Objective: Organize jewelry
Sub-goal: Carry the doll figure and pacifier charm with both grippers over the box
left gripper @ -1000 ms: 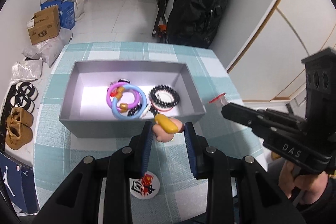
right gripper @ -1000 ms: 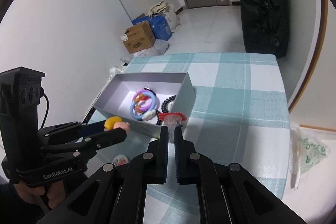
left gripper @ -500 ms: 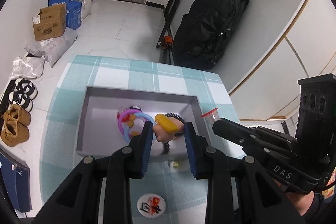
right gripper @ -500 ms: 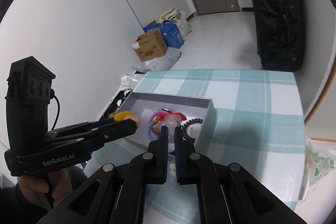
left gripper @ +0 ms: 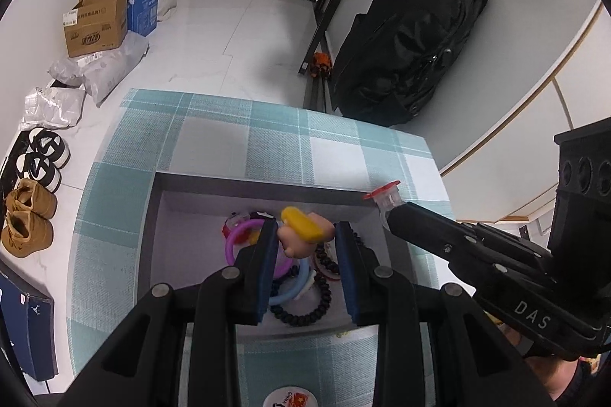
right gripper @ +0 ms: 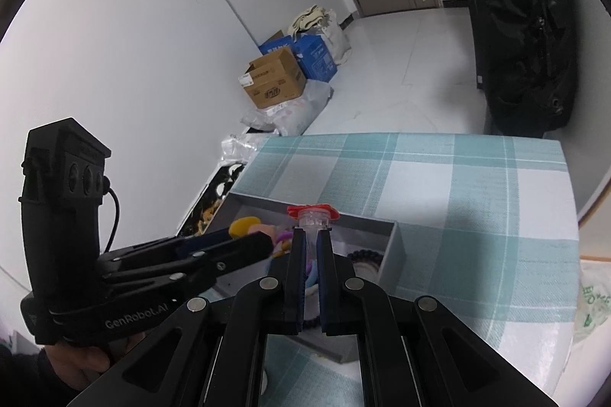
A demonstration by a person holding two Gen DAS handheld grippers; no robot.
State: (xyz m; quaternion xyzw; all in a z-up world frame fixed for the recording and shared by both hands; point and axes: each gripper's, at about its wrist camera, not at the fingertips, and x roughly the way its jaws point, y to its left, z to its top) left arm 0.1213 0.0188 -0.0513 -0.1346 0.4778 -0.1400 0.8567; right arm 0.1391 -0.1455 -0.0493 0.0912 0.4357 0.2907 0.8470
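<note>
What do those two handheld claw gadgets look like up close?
Both are matte black plastic. The left claw has blue pads and silver screws; its handle reads "GenRobot.AI", with three round sockets and a black cable. The right claw has the same build, and its arm is marked "DAS".

Both grippers are built of matte black plastic, with silver round screws set along the linkages and blue pads lining the fingers (left gripper: 267, 265). "DAS" is printed in white on the right gripper (left gripper: 385, 216), "GenRobot.AI" on the left gripper (right gripper: 263, 239), from whose block-shaped head a black cable is looped. A bare-skinned hand (right gripper: 82, 363) with a dark sleeve is seen beneath.
</note>
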